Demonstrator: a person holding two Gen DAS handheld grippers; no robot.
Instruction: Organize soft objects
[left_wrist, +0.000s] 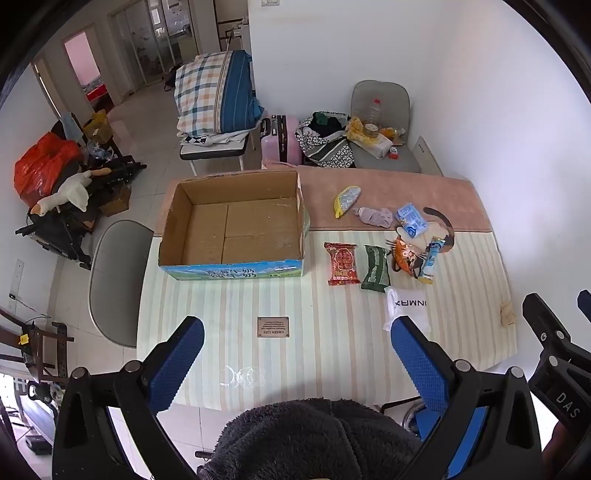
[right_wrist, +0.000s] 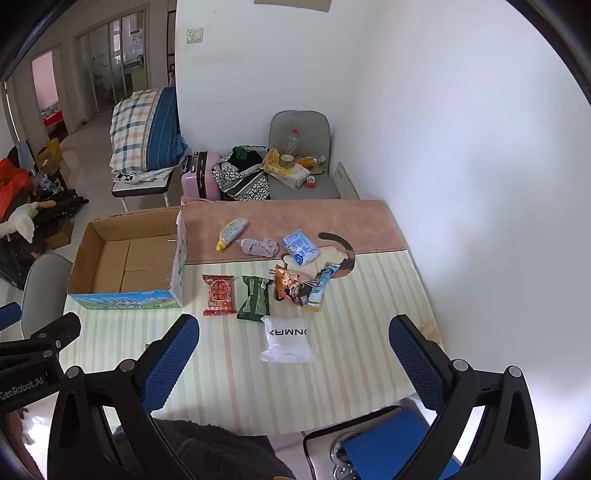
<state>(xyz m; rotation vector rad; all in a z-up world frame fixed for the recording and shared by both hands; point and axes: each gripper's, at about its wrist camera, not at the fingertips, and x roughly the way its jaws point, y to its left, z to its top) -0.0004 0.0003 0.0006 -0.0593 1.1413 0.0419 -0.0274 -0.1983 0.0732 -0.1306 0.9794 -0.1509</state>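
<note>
An empty cardboard box (left_wrist: 236, 225) (right_wrist: 129, 258) stands on the table's left. To its right lie soft packets: a red one (left_wrist: 341, 264) (right_wrist: 218, 294), a dark green one (left_wrist: 375, 268) (right_wrist: 254, 298), an orange one (left_wrist: 405, 256) (right_wrist: 290, 286), a blue stick pack (left_wrist: 431, 260) (right_wrist: 320, 286), a white pouch (left_wrist: 406, 308) (right_wrist: 287, 341), a blue tissue pack (left_wrist: 412, 220) (right_wrist: 301, 247), a lilac cloth (left_wrist: 373, 216) (right_wrist: 258, 246) and a yellow-silver pouch (left_wrist: 346, 200) (right_wrist: 231, 233). My left gripper (left_wrist: 297, 347) and right gripper (right_wrist: 293, 345) hover open and empty above the table's near edge.
The striped tablecloth (left_wrist: 295, 354) covers the table; a white wall (right_wrist: 480, 184) runs along its right side. A grey chair (left_wrist: 118, 280) stands left of the table, another with clutter (left_wrist: 380, 125) behind it. A dark fleece sleeve (left_wrist: 314, 439) is below the left gripper.
</note>
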